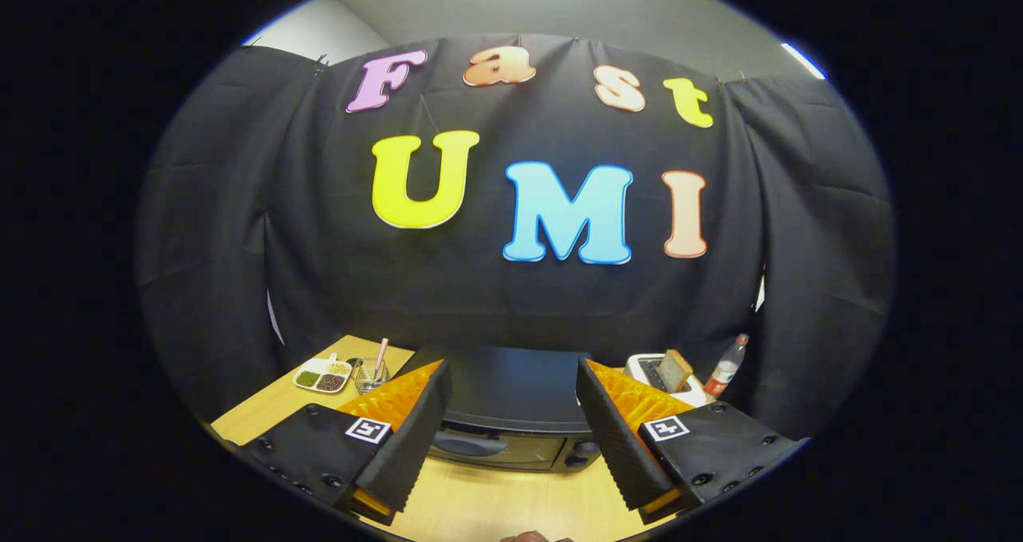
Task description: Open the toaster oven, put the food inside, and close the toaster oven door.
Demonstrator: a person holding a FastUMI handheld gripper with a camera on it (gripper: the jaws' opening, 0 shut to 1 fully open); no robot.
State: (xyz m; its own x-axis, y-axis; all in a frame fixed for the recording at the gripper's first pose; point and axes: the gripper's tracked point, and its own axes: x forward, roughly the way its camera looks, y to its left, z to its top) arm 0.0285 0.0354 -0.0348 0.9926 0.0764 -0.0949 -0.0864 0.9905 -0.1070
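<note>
A black toaster oven [511,394] stands on the wooden table just ahead of my fingers, seen between them. Its door is shut, with the handle [471,444] across the top of the glass front and knobs [583,452] at its right side. My gripper [511,478] is open, held above the table in front of the oven, with nothing between the fingers. A small bit of something brownish [531,536] peeks in below the fingers; I cannot tell what it is.
A white pop-up toaster [659,378] with a slice of bread [676,368] stands right of the oven, a bottle [726,366] beside it. Left of the oven sit a divided dish of spices [322,376] and a wire cup with utensils [369,372].
</note>
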